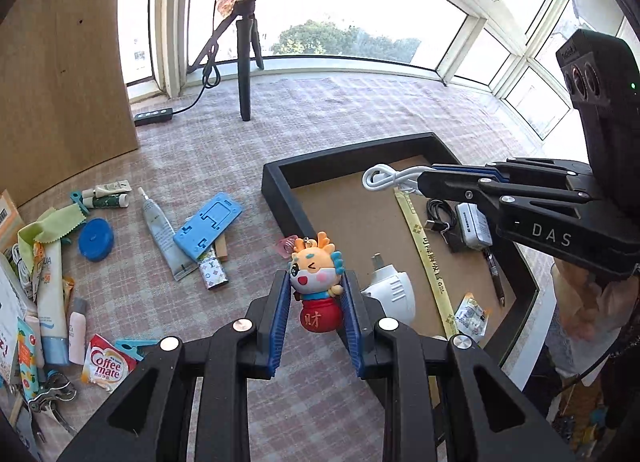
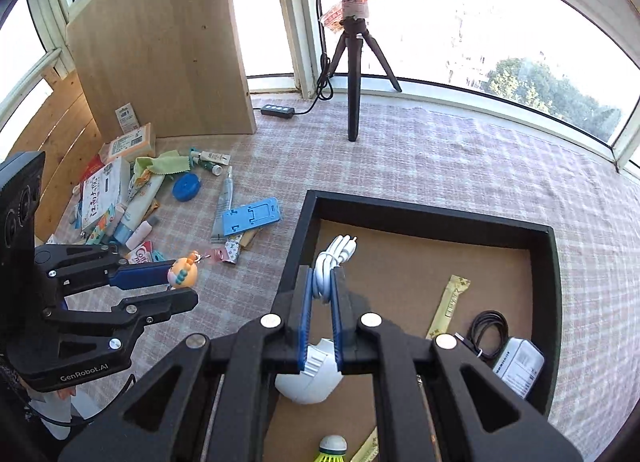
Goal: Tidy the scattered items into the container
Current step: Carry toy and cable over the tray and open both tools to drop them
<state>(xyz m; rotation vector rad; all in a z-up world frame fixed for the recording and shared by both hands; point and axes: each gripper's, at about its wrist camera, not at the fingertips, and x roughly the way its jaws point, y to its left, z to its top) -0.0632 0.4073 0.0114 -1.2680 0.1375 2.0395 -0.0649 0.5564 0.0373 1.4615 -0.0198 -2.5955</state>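
My left gripper (image 1: pixel 316 282) is shut on a small dragon figurine (image 1: pixel 317 286) with a red pot base, held above the checked cloth just left of the black tray (image 1: pixel 280 198). My right gripper (image 2: pixel 323 282) is shut on a coiled white cable (image 2: pixel 334 258) and holds it over the tray's (image 2: pixel 432 214) left part. In the right wrist view the left gripper (image 2: pixel 184 288) shows at the left with the figurine (image 2: pixel 183 272). The tray holds a white charger plug (image 1: pixel 394 292), a yellow sachet (image 1: pixel 428 250), a black cable (image 1: pixel 438 216), a white box (image 1: pixel 474 228) and a pen (image 1: pixel 494 272).
Scattered items lie on the cloth at the left: a blue phone stand (image 1: pixel 208 224), a grey tube (image 1: pixel 160 232), a blue round lid (image 1: pixel 96 240), a sunscreen tube (image 1: pixel 52 298), a Coffee mate sachet (image 1: pixel 106 364), a green cloth (image 1: pixel 48 228). A tripod (image 1: pixel 244 62) and a wooden board (image 1: pixel 60 74) stand behind.
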